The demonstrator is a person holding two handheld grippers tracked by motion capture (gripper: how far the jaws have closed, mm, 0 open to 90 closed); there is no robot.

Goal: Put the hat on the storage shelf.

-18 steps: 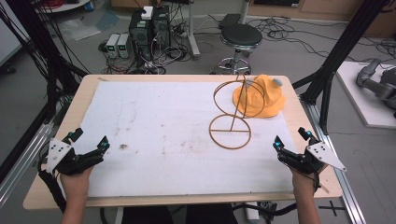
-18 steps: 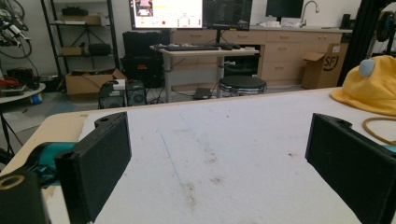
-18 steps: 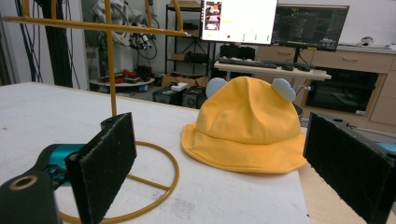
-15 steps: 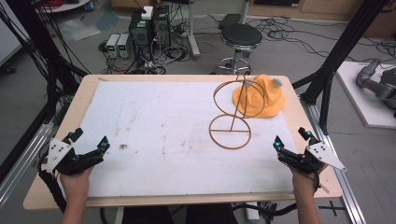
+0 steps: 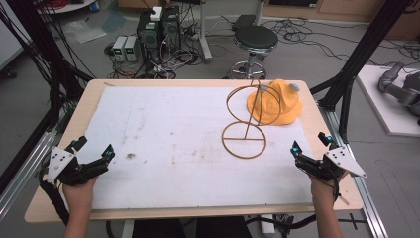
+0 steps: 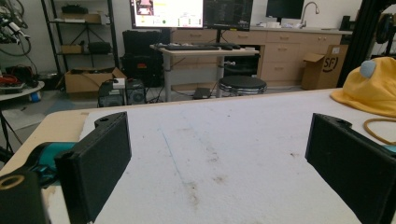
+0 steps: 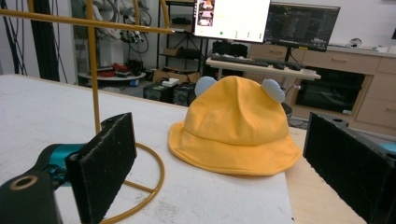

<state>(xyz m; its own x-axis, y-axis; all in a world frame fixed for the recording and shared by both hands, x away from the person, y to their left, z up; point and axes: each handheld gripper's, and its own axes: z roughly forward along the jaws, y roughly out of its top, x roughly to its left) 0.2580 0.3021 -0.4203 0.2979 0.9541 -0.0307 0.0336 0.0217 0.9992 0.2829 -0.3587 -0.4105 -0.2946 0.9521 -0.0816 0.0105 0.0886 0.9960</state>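
A yellow bucket hat (image 5: pixel 277 101) with two small grey-blue ears lies brim down at the table's far right; in the right gripper view the hat (image 7: pixel 233 128) sits straight ahead between the jaws, some way off. A gold wire stand (image 5: pixel 245 126) with a round base and an upright ring stands just left of the hat, and its post (image 7: pixel 93 70) rises at the left. My left gripper (image 5: pixel 91 152) rests open near the front left corner. My right gripper (image 5: pixel 309 144) rests open near the front right edge. Both hold nothing.
A white stained mat (image 5: pixel 173 144) covers most of the wooden table (image 5: pixel 59 198). Beyond the far edge stand a stool (image 5: pixel 255 39) and computer boxes with cables (image 5: pixel 158 29). Black frame posts (image 5: pixel 366 49) flank the table.
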